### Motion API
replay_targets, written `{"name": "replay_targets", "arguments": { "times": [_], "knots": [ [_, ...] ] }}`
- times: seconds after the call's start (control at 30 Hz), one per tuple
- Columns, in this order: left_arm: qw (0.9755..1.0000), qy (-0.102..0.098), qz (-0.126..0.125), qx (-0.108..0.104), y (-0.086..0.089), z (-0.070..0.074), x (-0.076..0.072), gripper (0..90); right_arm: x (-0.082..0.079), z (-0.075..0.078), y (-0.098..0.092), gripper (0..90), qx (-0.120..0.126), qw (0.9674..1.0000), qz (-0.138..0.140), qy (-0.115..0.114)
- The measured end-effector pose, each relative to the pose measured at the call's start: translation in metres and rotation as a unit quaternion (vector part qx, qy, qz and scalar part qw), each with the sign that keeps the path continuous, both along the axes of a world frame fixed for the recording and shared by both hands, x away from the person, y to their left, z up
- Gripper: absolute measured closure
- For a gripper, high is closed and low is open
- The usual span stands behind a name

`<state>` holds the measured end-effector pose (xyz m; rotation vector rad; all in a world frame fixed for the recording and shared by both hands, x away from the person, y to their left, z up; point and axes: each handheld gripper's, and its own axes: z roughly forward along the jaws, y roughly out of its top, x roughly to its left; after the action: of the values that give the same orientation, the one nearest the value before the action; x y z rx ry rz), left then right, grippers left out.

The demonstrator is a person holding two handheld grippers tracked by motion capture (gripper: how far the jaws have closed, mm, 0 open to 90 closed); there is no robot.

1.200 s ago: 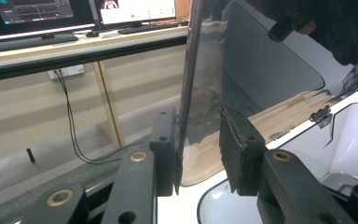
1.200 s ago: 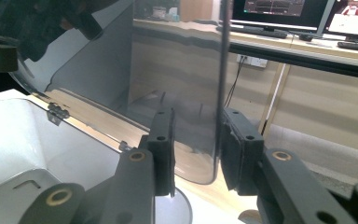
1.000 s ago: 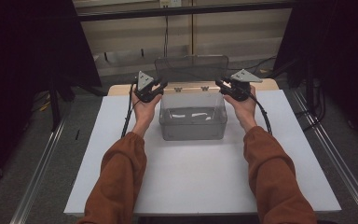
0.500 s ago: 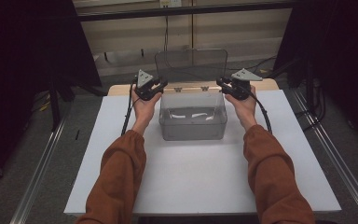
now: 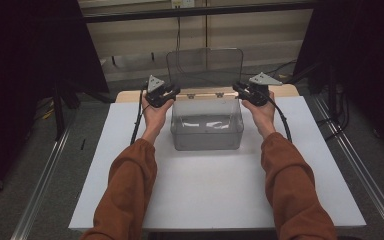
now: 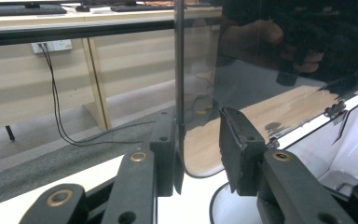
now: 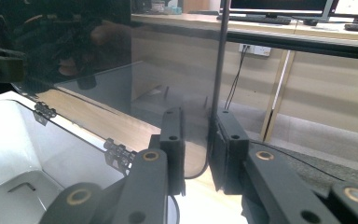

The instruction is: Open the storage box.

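A clear box (image 5: 206, 131) is set on the white counter (image 5: 210, 200), with a wooden board (image 5: 130, 95) behind it. Its clear lid (image 5: 205, 67) is stood straight up at the back on small hinges (image 7: 116, 154), its long side running left to right. The lid's left edge is pinched by the left claw (image 5: 172, 92), and its right edge by the right claw (image 5: 237, 89), whose jaws have just been closing.

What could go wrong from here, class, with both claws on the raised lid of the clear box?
1. The lid stands upright, gripped only at its side edges by the left claw and right claw; a smooth thin edge might slip out and drop shut.
2. Uneven pulling could twist the small hinges.
3. The light box may tip or slide on the table.
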<state>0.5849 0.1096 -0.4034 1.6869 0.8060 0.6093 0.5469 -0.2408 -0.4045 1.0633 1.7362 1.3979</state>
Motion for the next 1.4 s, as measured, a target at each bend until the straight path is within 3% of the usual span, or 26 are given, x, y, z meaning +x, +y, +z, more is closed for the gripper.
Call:
{"name": "replay_targets", "arguments": {
  "times": [0.2,0.37,0.6,0.67,0.93,1.03,1.4],
  "knots": [
    [0.9998,0.016,0.002,-0.014,-0.001,0.001,0.001,67.8,0.002,0.001,0.0,76.0,0.002,1.0,-0.001,0.008],
    [0.9998,0.02,0.006,-0.003,-0.002,0.001,0.003,68.9,0.003,0.004,-0.001,76.7,0.011,0.9997,0.0,0.022],
    [0.9995,0.03,0.006,-0.008,-0.002,0.002,0.006,68.8,0.007,0.006,0.0,76.7,0.011,0.9992,-0.005,0.037],
    [0.9988,0.04,0.008,-0.025,-0.002,0.001,0.007,68.9,0.007,0.006,0.0,76.6,0.016,0.999,-0.009,0.04],
    [0.997,0.071,0.013,-0.027,-0.002,0.005,0.012,69.4,0.012,0.006,-0.001,76.9,0.041,0.9972,-0.013,0.061],
    [0.9954,0.085,0.016,-0.041,-0.003,0.004,0.014,68.4,0.014,0.007,-0.002,77.2,0.054,0.9959,-0.012,0.072],
    [0.9944,0.1,0.009,-0.035,-0.001,0.006,0.018,67.9,0.018,0.009,-0.002,77.0,0.057,0.994,-0.017,0.092]
  ]
}}
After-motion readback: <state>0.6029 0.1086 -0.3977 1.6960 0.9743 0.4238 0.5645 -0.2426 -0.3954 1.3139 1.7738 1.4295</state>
